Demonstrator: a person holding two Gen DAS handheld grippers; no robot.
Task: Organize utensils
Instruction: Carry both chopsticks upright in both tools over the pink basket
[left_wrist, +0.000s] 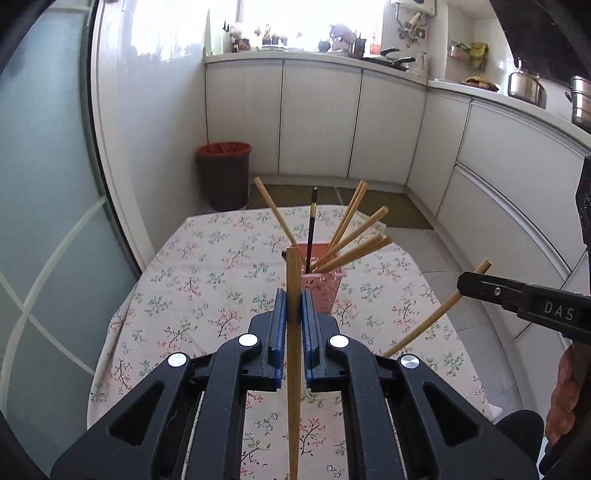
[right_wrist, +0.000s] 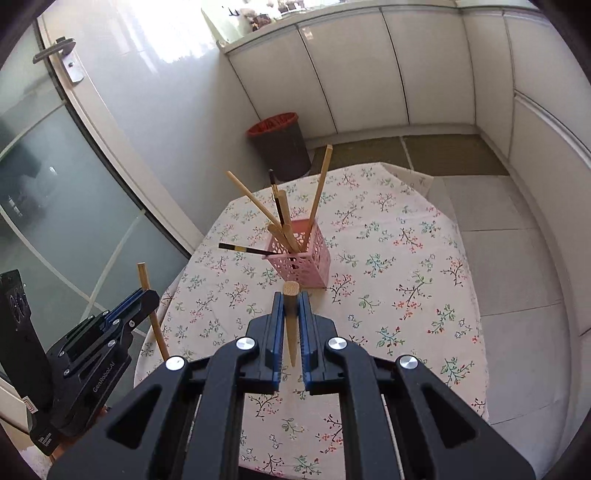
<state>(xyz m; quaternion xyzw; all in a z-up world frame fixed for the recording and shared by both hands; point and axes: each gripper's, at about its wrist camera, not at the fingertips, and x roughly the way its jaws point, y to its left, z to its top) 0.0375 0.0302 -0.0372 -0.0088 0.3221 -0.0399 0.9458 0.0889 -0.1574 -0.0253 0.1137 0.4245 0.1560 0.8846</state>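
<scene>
Left tool: clenched on one bamboo chopstick, which stands upright between the blue pads, its blunt end above them and its length running down past the tool body. Right tool: clenched on a second bamboo chopstick, blunt end up, tapered tip pointing down between the pads. Both tools are raised above the desk, covered with a floral cloth. A pink perforated holder stands upright on the desk, beyond both tools. It contains several bamboo chopsticks and dark chopsticks, fanned out at angles. A dark waste bin stands on the floor beyond the desk.
</scene>
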